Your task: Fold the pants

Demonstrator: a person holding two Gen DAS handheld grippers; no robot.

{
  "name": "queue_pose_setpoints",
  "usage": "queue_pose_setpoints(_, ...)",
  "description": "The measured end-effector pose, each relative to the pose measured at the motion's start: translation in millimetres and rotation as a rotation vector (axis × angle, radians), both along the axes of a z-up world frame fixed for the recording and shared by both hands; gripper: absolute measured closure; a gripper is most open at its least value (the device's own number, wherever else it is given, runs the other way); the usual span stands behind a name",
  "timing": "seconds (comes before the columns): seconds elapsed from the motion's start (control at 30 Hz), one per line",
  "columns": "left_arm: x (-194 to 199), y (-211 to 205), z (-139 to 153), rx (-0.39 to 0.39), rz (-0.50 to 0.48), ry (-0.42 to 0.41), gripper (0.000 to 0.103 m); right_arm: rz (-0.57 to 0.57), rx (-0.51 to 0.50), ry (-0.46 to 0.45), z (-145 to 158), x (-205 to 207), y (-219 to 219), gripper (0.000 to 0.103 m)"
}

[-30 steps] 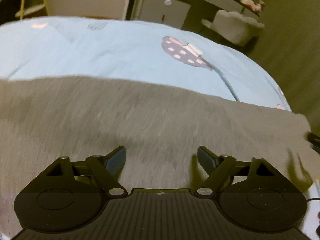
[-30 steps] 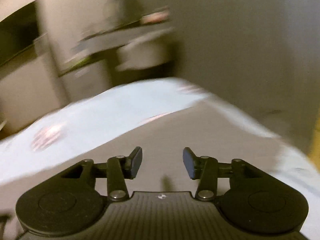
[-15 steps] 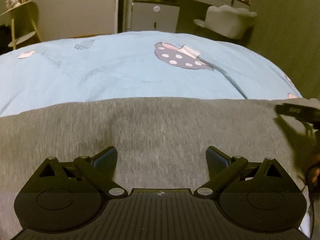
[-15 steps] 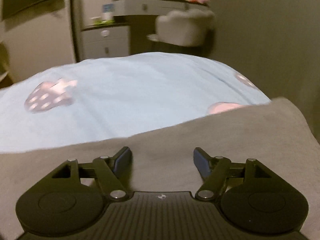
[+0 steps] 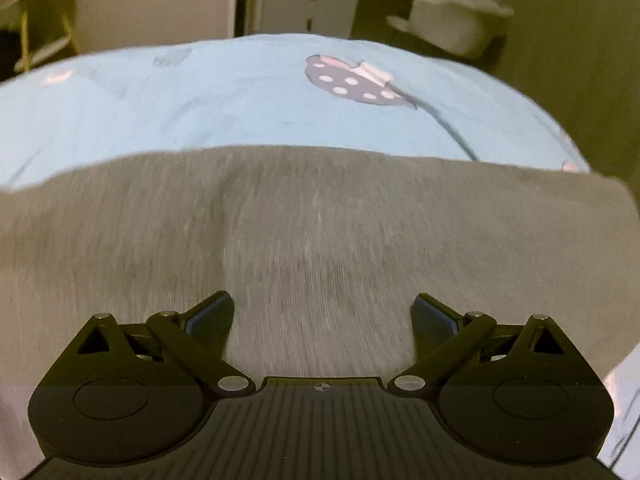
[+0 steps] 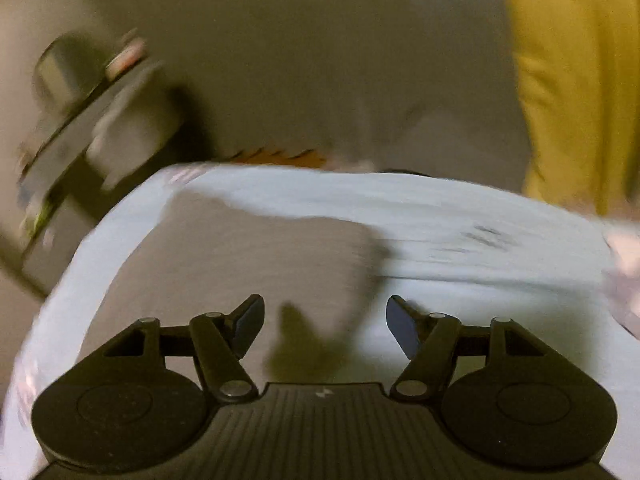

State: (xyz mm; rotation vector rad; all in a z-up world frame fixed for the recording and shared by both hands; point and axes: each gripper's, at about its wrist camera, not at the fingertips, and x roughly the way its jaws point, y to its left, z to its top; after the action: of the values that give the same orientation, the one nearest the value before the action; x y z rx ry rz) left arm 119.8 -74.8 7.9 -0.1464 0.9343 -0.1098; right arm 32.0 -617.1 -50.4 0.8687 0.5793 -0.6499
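Observation:
The grey pants [image 5: 320, 232] lie spread flat across the light blue bed cover [image 5: 240, 92]. My left gripper [image 5: 322, 314] is open and empty, low over the grey cloth near its front part. In the blurred right wrist view the pants [image 6: 248, 256] show as a grey patch ending at a corner on the bed cover [image 6: 480, 236]. My right gripper [image 6: 324, 322] is open and empty, just above that end of the pants, with its right finger over bare cover.
A purple spotted print [image 5: 352, 84] marks the cover behind the pants. Beyond the bed stand a white cabinet [image 5: 312, 8] and a pale chair [image 5: 452, 28]. A yellow curtain [image 6: 576, 80] hangs at the right. The bed's right edge [image 5: 576, 152] drops off close by.
The right gripper has swung sharply to the right, so its view now faces the wall and curtain, strongly blurred. The left gripper has shifted slightly over the pants. Both stay open.

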Motion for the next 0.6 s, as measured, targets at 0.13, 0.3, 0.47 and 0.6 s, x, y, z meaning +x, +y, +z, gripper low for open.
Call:
queue_pose_setpoints(0.13,-13.0,7.5,3.7,-0.077,0.053,0.015,0.003,0.01,0.127,-0.103,-11.3,-11.6,-22.2,0.042)
queue_pose_setpoints(0.3,-24.5,13.4,5.6,-0.136,0.076,0.043,0.003,0.059,0.259,-0.177,-26.7,16.8,-26.4,0.042)
queue_pose_setpoints(0.47,-33.6,14.5,6.2,-0.139,0.062,0.071,0.003,0.036,0.295,-0.196,-26.9,40.9,-26.1,0.069)
queue_pose_setpoints(0.6,-35.8,18.0,6.3,-0.153,0.057,0.08,0.003,0.069,0.215,-0.229,-8.1,40.3,-16.1,0.093)
